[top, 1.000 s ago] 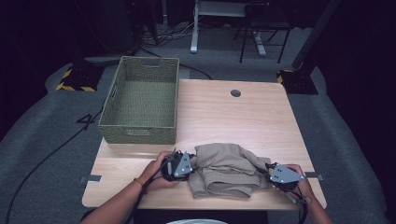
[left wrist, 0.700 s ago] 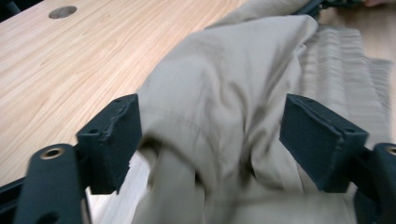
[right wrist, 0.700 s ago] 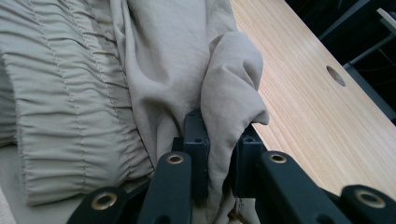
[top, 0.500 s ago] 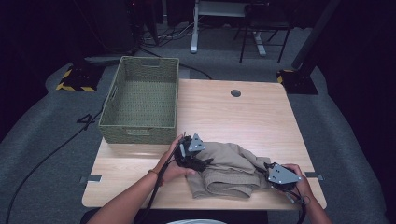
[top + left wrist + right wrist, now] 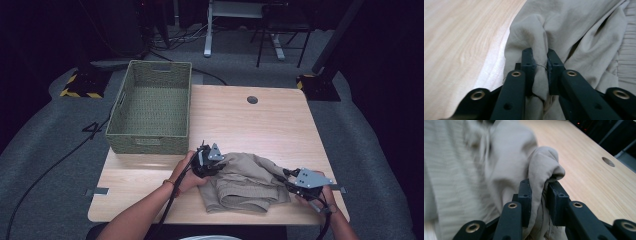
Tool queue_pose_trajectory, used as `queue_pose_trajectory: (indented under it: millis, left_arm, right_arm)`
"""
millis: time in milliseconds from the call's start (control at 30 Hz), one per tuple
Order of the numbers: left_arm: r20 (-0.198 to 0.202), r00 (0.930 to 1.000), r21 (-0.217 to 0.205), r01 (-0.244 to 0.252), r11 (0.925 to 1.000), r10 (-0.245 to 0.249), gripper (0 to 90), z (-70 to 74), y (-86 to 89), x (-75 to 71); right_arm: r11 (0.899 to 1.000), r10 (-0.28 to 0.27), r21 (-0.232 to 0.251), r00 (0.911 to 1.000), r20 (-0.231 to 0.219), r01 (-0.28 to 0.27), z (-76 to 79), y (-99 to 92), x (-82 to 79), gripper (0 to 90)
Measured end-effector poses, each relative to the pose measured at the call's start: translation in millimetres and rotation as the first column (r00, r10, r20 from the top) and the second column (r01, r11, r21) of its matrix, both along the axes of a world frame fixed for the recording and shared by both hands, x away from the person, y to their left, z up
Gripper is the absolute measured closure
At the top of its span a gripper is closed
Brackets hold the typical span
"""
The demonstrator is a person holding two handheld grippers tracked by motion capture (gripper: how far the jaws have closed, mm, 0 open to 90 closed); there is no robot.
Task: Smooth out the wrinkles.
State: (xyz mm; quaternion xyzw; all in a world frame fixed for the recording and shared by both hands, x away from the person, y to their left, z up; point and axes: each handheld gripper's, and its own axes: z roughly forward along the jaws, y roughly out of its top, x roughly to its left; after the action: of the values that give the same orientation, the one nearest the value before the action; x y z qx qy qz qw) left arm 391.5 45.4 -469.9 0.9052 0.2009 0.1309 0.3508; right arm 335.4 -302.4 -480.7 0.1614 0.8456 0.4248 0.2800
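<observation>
Just then the left tool [image 5: 540, 65] had closed on a fold of the beige garment [image 5: 247, 182]. Meanwhile the right tool [image 5: 539, 192] pinched the cloth's opposite edge.

A beige garment [image 5: 247, 182] lies crumpled on the table [image 5: 280, 125] between 2 tongs, near a woven basket [image 5: 152, 107].

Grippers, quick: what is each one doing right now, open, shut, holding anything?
Left gripper: jaws have just been closing, now shut on a fold of the beige garment.
Right gripper: shut on a bunched edge of the same garment, though its jaws have just eased slightly.
</observation>
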Motion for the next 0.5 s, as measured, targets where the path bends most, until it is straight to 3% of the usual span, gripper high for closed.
queue_pose_trajectory:
  millis: [67,167,233,267,300,367,433,467,500]
  left_arm:
    - [0.060,0.9980,-0.008,-0.021,0.9998,0.021,81.8,3.5,-1.7,-4.1]
    - [0.183,0.9819,0.007,-0.052,0.9986,0.050,82.7,10.2,-4.0,-11.3]
    - [0.280,0.9572,0.010,-0.081,0.9967,0.075,83.1,14.3,-5.8,-16.5]
    - [0.309,0.9465,0.005,-0.098,0.9951,0.092,83.3,15.5,-6.0,-17.9]
    - [0.362,0.9256,0.008,-0.121,0.9926,0.110,83.3,17.6,-6.6,-19.9]
    - [0.414,0.8996,-0.002,-0.152,0.9884,0.139,83.4,19.1,-8.0,-21.1]
    - [0.457,0.8761,0.021,-0.183,0.9829,0.153,83.4,16.5,-10.3,-21.5]
    - [0.458,0.8758,0.027,-0.186,0.9821,0.154,83.4,14.2,-10.3,-21.2]
    - [0.447,0.8809,0.025,-0.185,0.9824,0.154,83.2,11.9,-9.0,-20.6]
  right_arm:
    - [0.999,-0.004,0.040,0.9998,-0.020,0.004,9.4,-1.8,3.6,73.2]
    - [0.999,0.020,0.048,0.9991,-0.038,-0.019,24.6,0.0,5.8,77.5]
    - [0.998,0.013,0.054,0.9998,-0.017,-0.012,32.6,1.5,5.8,78.6]
    - [0.998,0.022,0.062,0.9998,-0.006,-0.021,38.1,2.1,5.0,79.5]
    - [0.998,0.030,0.060,0.9995,0.013,-0.031,41.1,2.7,4.2,79.9]
    - [0.999,0.031,0.036,0.9946,0.099,-0.035,49.0,7.2,-1.1,80.5]
    - [0.998,0.054,0.017,0.9842,0.168,-0.058,52.6,12.9,-8.5,80.7]
    - [0.996,0.085,-0.008,0.9774,0.194,-0.085,52.8,17.7,-13.3,80.8]
    - [0.992,0.126,-0.038,0.9702,0.207,-0.121,51.5,23.2,-18.3,80.8]
